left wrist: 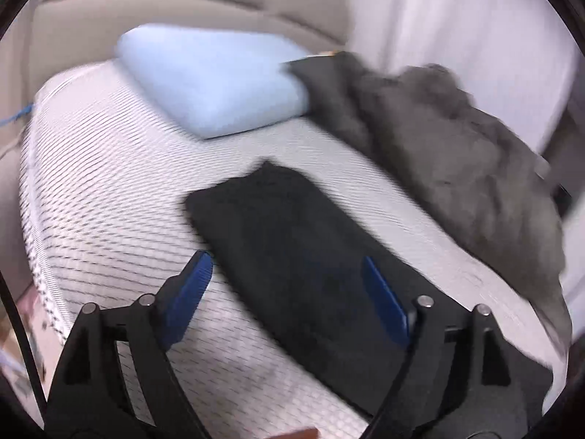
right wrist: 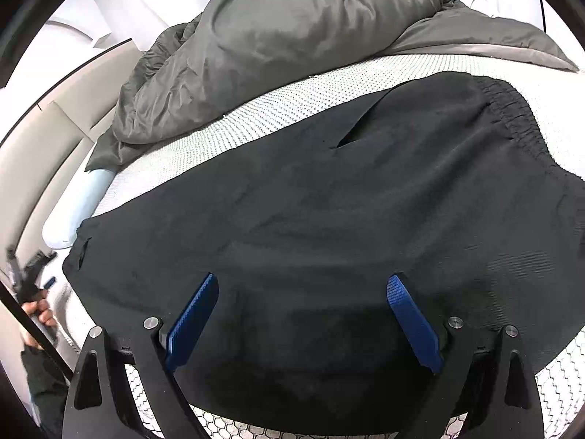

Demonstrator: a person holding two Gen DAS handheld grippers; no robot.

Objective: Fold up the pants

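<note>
Black knit pants (right wrist: 310, 219) lying flat on white mesh mattress (left wrist: 109, 183), long axis lower right to frame centre; right gripper (right wrist: 303, 314) nearer, left gripper (left wrist: 289, 292) likewise wide, empty.

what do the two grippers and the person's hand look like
Both the left gripper and right gripper have black angular frames with triangular cut-outs, silver round pivot pins and flat ribbed blue pads. A black cable runs along the left one. A bare hand shows, with a dark sleeve below.

Both the left gripper (left wrist: 289, 292) and right gripper (right wrist: 305, 320) hover with jaws spread wide (nothing held).
</note>
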